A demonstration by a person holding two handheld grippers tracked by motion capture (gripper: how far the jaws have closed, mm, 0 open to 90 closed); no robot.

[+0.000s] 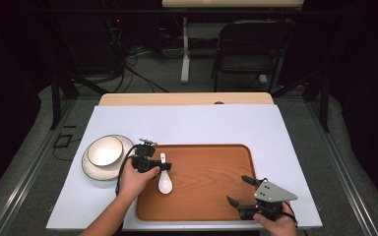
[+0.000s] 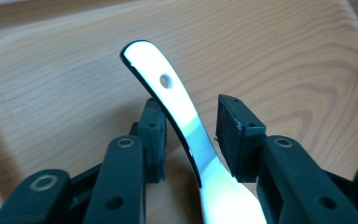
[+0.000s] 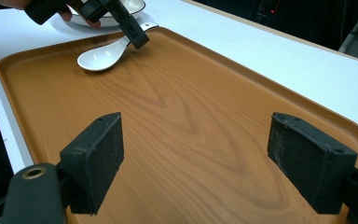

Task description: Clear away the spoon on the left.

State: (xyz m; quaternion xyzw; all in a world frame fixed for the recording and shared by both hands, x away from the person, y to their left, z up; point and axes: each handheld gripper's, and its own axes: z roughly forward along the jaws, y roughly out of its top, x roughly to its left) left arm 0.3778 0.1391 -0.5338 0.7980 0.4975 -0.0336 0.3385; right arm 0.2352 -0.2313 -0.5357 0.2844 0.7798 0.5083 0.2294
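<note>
White spoon [image 2: 177, 107]: we see its handle between the left hand-held gripper's [image 2: 189, 135] parted jaws, bowl resting inside the wooden tray [image 1: 211, 196]; right hand-held gripper [image 3: 193, 158] gapes wide over the tray.

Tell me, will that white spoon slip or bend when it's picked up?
The white spoon looks glossy and glazed, so it may slip between the left gripper's fingers. It seems stiff ceramic, unlikely to bend. Dropped on the tray, it might chip.

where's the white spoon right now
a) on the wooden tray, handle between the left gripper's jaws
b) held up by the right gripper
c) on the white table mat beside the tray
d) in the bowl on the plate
a: the white spoon lies on the wooden tray, its handle between the jaws of the left gripper.
</note>
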